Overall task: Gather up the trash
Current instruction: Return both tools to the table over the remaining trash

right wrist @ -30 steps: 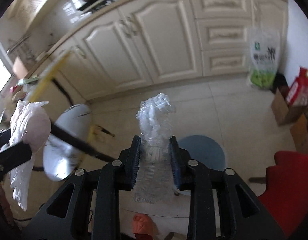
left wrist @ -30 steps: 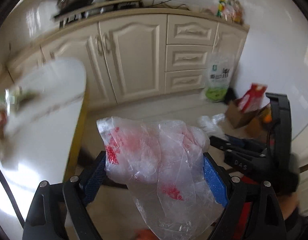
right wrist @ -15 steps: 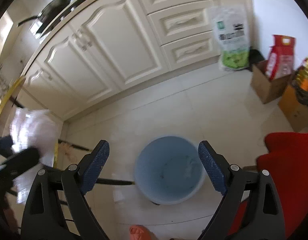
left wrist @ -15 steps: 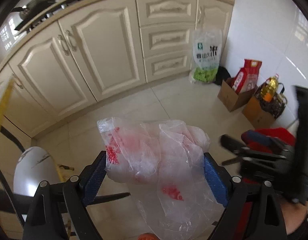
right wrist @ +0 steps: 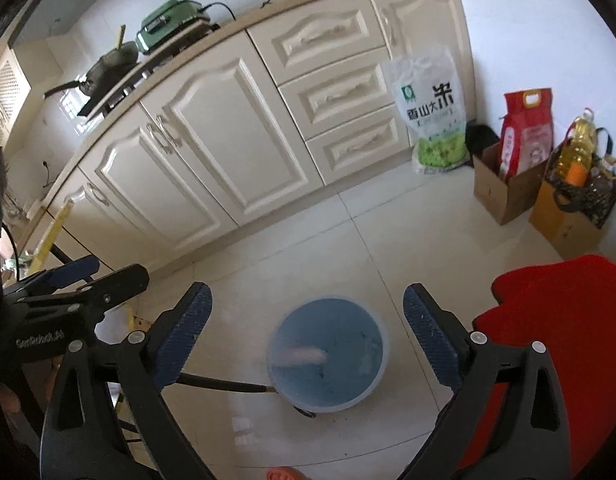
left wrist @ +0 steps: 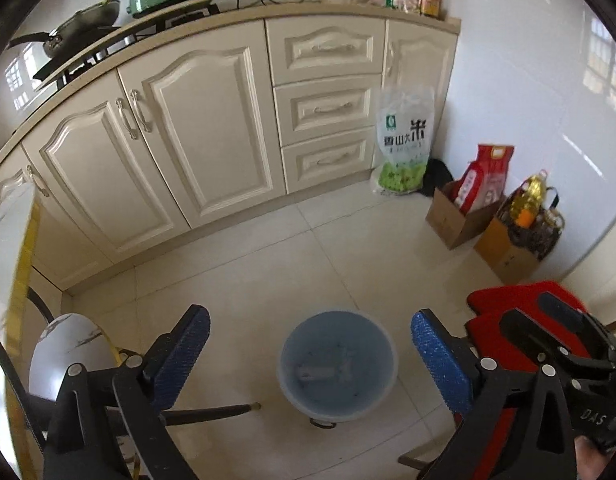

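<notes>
Left wrist view: left claw and right claw both spreading, empty. Trash in bin, lower centre, looks light, crumpled, soft; pinch its bunched folds.

Glossy pale floor tiles underfoot. Smooth blue plastic bucket. Cream cabinet doors with a satin sheen and metal handles. Matt brown cardboard boxes far right. Shiny plastic rice bag.

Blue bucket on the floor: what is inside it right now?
Inside the blue bucket lies pale, crumpled trash, blurred in both wrist views, so I cannot tell piece from piece. The rest of the bottom shows dark specks. The near wall hides the bottom's closest edge.
</notes>
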Demonstrator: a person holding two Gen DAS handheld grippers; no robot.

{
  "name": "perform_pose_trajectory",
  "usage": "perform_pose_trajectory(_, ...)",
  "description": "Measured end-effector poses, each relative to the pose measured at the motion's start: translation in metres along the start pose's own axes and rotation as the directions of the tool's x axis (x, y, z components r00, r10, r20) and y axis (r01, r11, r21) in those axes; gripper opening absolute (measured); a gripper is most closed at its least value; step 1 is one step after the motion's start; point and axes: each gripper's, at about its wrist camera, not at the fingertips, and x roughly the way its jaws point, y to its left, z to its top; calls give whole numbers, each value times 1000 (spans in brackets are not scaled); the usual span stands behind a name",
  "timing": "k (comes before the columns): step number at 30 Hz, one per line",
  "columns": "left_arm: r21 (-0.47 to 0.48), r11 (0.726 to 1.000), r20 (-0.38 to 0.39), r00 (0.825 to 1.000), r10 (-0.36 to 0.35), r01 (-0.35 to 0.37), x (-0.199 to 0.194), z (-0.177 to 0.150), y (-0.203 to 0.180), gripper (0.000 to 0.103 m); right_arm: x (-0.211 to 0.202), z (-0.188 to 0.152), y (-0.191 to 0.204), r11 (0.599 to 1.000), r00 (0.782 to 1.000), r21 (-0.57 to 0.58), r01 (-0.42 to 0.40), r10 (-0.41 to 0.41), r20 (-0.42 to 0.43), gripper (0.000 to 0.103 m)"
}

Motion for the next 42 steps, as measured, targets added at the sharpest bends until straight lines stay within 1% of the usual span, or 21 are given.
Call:
perform_pose_trajectory(1,-2,1000,13,1000,17,-17,-9,-1,0,99,-7,0,2,1000,1000,-3,0,0,6,98)
perform_pose_trajectory(2,-4,1000,26,999,20,-20,-21,-4,2,99,-14,1,5,1000,1000,-6,-3,3,8,98)
perform_pose_trajectory(4,-2,1000,41,999,4,-4,-43,-13,0,99,-28,3,12,1000,1000,-12,-13,13,28,99)
perform_pose_trajectory(5,0,1000,45,999,11,-11,-55,-17,1,99,-36,3,19,1000,999,-22,-20,21,36,99)
perform_pose_trajectory(8,-8,998,86,995,55,-55,-101,-37,7,100,-58,4,38,998,996,-46,-49,52,69,99)
perform_pose_trajectory(12,-54,994,138,986,98,-91,-168,-73,16,100,-93,6,74,991,989,-104,-89,100,111,100)
perform_pose_trajectory(14,-77,990,170,977,129,-118,-203,-94,27,101,-110,5,95,985,984,-133,-106,124,130,100)
perform_pose_trajectory(15,-90,987,192,970,150,-134,-223,-105,35,102,-120,4,109,981,979,-154,-120,143,145,100)
perform_pose_trajectory(16,-99,985,205,965,161,-143,-240,-117,38,102,-128,3,123,976,976,-177,-130,157,150,103)
perform_pose_trajectory(17,-111,982,217,961,174,-153,-255,-128,45,102,-132,2,132,972,975,-192,-136,166,151,103)
perform_pose_trajectory(22,-189,965,273,934,232,-185,-329,-188,81,102,-156,-9,206,932,960,-312,-183,238,148,103)
perform_pose_trajectory(26,-272,929,294,897,329,-252,-380,-236,116,102,-166,-18,273,884,946,-411,-223,298,127,103)
perform_pose_trajectory(30,-358,879,307,849,430,-316,-424,-287,146,102,-167,-27,332,829,931,-496,-259,350,100,103)
perform_pose_trajectory(32,-398,855,296,835,463,-333,-435,-303,160,102,-163,-32,367,794,922,-537,-285,380,73,103)
perform_pose_trajectory(35,-464,808,261,816,516,-363,-442,-327,183,102,-154,-40,406,755,915,-580,-307,402,38,103)
perform_pose_trajectory(36,-483,793,246,812,529,-371,-445,-335,190,102,-147,-43,421,739,912,-594,-318,409,21,103)
perform_pose_trajectory(37,-499,781,230,811,537,-376,-447,-344,196,102,-141,-46,433,729,912,-604,-322,410,8,103)
perform_pose_trajectory(40,-530,758,191,817,544,-381,-446,-355,207,102,-117,-56,465,699,915,-632,-334,401,-41,103)
perform_pose_trajectory(41,-534,753,178,820,545,-385,-445,-360,209,102,-108,-59,471,692,917,-638,-338,395,-57,103)
perform_pose_trajectory(42,-537,750,170,821,544,-386,-444,-359,213,102,-97,-63,481,683,918,-643,-346,387,-84,103)
